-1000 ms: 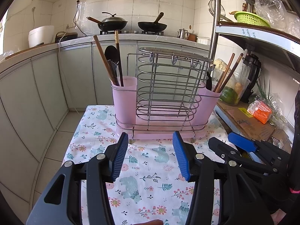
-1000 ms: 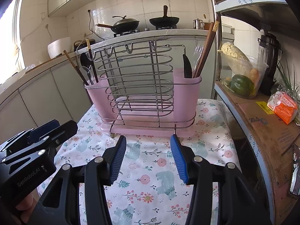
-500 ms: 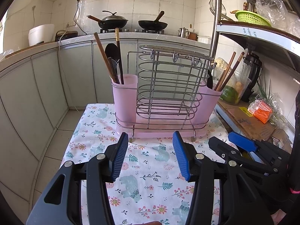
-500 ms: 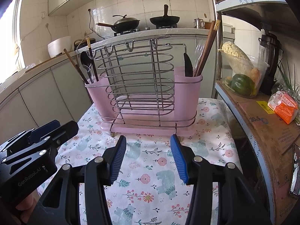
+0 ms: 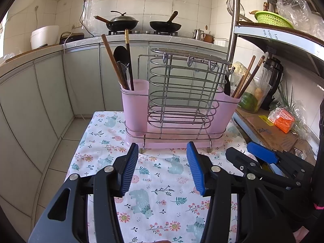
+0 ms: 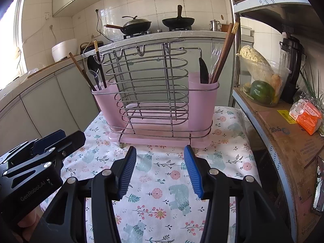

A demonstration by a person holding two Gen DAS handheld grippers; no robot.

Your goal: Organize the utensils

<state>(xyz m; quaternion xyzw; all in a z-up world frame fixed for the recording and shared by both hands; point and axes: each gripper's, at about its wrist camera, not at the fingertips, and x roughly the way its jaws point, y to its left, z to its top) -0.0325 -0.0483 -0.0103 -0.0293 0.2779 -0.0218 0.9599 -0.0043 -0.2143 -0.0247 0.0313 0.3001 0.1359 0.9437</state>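
A pink utensil holder with a wire rack (image 5: 178, 109) stands at the far end of a small table with a floral cloth (image 5: 158, 174); it also shows in the right wrist view (image 6: 154, 109). Its left cup (image 5: 134, 105) holds chopsticks, a black spoon and a clear spoon. Its right cup (image 5: 228, 109) holds chopsticks and a black knife. My left gripper (image 5: 162, 168) is open and empty above the cloth, short of the holder. My right gripper (image 6: 160, 168) is open and empty beside it, also short of the holder.
A metal shelf unit (image 6: 279, 121) stands right of the table with a bowl of vegetables (image 6: 263, 85), an orange packet (image 6: 307, 117) and a blender. Grey kitchen cabinets (image 5: 40, 93) run along the left and back, with two woks on the stove.
Both grippers have drawn back slightly from the holder, which looks a little smaller. Both stay open and empty.
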